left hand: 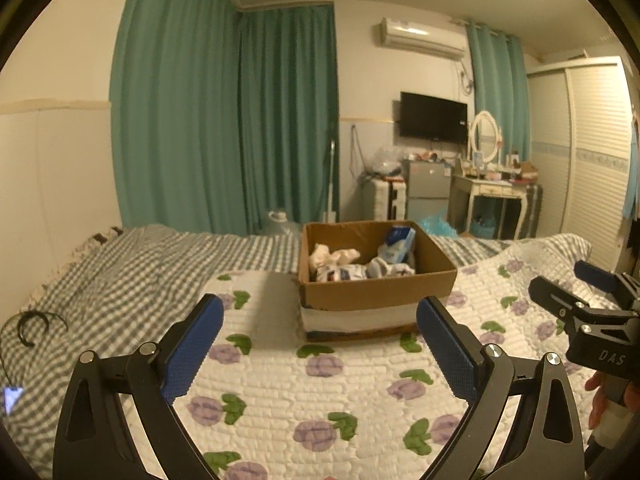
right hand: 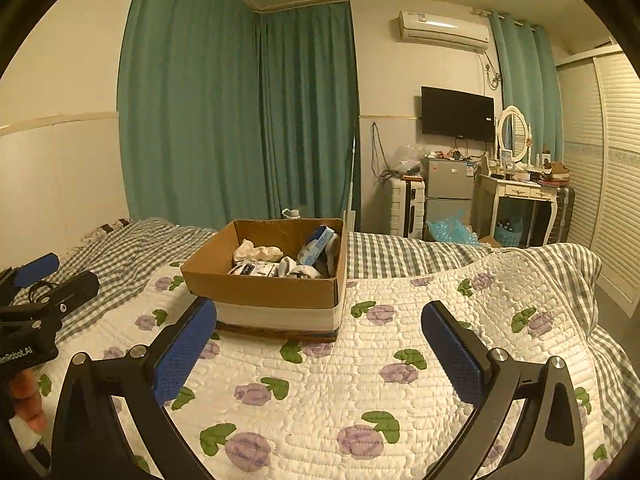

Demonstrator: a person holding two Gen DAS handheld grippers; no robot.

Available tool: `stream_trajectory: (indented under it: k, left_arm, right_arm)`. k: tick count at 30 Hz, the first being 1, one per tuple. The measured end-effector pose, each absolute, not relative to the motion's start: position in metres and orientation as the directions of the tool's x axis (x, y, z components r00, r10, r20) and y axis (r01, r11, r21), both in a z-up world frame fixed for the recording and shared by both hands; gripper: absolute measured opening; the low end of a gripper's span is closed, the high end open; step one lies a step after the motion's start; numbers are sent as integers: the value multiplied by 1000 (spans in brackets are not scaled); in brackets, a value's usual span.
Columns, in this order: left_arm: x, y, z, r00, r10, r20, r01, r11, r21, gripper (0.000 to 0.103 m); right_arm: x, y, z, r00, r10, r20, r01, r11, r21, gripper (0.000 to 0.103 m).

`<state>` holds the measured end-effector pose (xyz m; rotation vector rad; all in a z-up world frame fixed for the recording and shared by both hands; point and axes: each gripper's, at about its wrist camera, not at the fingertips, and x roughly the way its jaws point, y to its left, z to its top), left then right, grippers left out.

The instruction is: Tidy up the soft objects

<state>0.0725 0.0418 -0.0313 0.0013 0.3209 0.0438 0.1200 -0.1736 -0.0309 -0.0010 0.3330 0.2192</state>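
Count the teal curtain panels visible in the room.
3. A wide curtain hangs on the left wall; a second meets it at the corner, on the far wall; a narrower, lighter one hangs right of the TV. None appears hidden.

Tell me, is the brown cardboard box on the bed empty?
No, the brown cardboard box holds crumpled pale cloths and a blue-and-white packet.

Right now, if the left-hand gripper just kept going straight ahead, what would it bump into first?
Most likely the cardboard box on the floral quilt. The left gripper points at its near wall, jaws open and empty, with only bare quilt between. Depth is hard to judge, so it might graze the quilt first.
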Motion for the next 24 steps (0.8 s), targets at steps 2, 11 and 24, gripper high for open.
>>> stream_trajectory:
  k: [2, 11, 24]
  left_arm:
    - [73, 42, -31, 948, 43, -317, -42, 999, 9, 99]
    - [72, 42, -33, 949, 37, -315, -36, 999, 9, 99]
    - [75, 39, -40, 945, 52, -323, -41, 998, 39, 99]
  right_arm:
    - [120, -172, -32, 921, 212, -328, -215, 976, 29, 103]
    - [119, -165, -34, 919, 215, -332, -224, 975, 12, 103]
    - [119, -163, -32, 920, 205, -334, -214, 977, 11, 103]
